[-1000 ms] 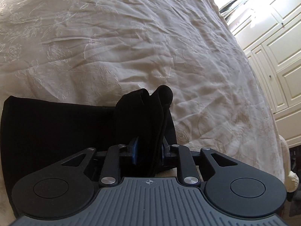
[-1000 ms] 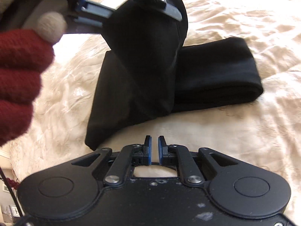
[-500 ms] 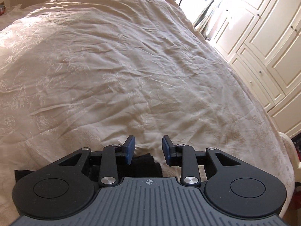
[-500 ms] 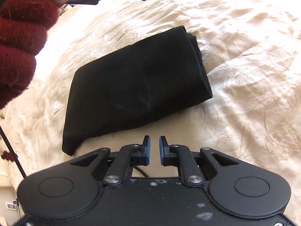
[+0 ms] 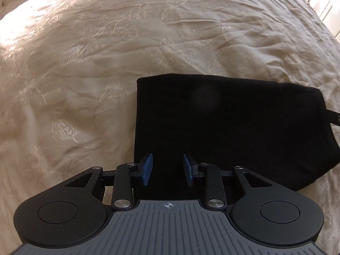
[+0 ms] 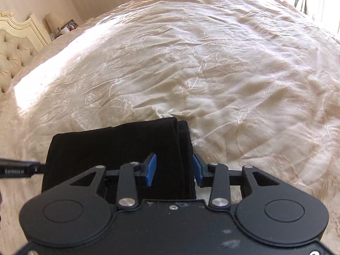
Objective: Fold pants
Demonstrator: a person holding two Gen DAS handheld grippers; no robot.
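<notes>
The black pants [image 5: 229, 125] lie folded into a compact rectangle on the cream bedspread [image 5: 106, 42]. My left gripper [image 5: 167, 169] is open and empty, its blue pads above the near left part of the pants. In the right wrist view the pants [image 6: 114, 148] show stacked folded layers at their right edge. My right gripper [image 6: 173, 171] is open, its blue pads on either side of that right edge, not closed on it.
The embroidered bedspread [image 6: 212, 63] stretches far ahead and to both sides. A tufted cream headboard [image 6: 14, 48] and a lamp [image 6: 53, 21] stand at the far left. A black cable end [image 6: 19, 170] enters from the left beside the pants.
My left gripper let go of the pants fold, opened, and now hovers over the folded stack. My right gripper opened from shut and moved in over the stack's right edge.
</notes>
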